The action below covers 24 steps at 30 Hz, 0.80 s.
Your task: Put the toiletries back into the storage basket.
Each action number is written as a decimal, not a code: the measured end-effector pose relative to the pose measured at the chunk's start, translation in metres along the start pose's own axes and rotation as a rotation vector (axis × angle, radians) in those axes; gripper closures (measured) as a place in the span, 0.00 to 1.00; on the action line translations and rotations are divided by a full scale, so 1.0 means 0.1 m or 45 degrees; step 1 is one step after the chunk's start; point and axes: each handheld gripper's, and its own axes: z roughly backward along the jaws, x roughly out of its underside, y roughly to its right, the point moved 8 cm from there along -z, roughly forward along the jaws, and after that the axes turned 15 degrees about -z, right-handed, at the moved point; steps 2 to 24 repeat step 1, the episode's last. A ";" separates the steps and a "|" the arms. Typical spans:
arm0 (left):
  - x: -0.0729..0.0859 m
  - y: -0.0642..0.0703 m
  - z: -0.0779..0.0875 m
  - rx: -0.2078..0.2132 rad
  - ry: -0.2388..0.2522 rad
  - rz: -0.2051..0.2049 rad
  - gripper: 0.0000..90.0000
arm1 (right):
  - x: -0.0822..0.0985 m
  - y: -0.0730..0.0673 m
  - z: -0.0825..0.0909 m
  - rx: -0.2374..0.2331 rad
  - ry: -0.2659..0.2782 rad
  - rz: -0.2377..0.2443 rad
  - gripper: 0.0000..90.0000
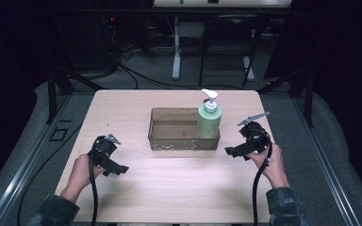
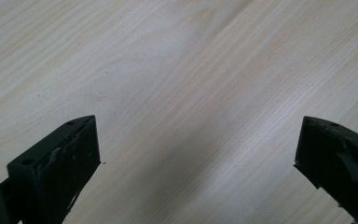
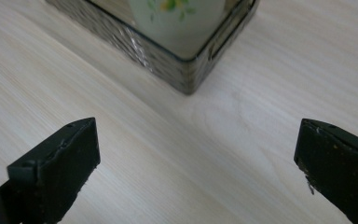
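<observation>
Sleeves and hands come in at the near edge of the desk, each holding a gripper with a cable trailing back. Left gripper hovers over bare wood, its fingers spread wide and grasping nothing. Right gripper sits just beside the tray's near right corner, its fingers likewise released and empty.

Farther in, the tray stands mid-desk, a clear brownish box with patterned walls. Inside it, at the right end, the bottle stands upright, pale green with a white pump.

I'd judge the bottle rigid plastic, smooth and rather slippery, its weight depending on how full it is, which I can't tell. The pump head looks a poor place to pull; gripping the body above the tray wall seems safer.

Its base is blurred behind the tray wall, and the right gripper view cuts off everything above the flowered label. Beyond the desk, the room is too dark to read.
</observation>
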 end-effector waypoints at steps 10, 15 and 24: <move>0.00 0.00 0.00 0.001 0.002 0.000 0.00 | 0.09 0.08 -0.09 0.036 -0.048 -0.004 0.00; 0.00 0.00 0.00 0.001 0.002 0.000 0.00 | 0.09 0.08 -0.09 0.036 -0.048 -0.004 0.00; 0.00 0.00 0.00 0.001 0.002 0.000 0.00 | 0.09 0.08 -0.09 0.036 -0.048 -0.004 0.00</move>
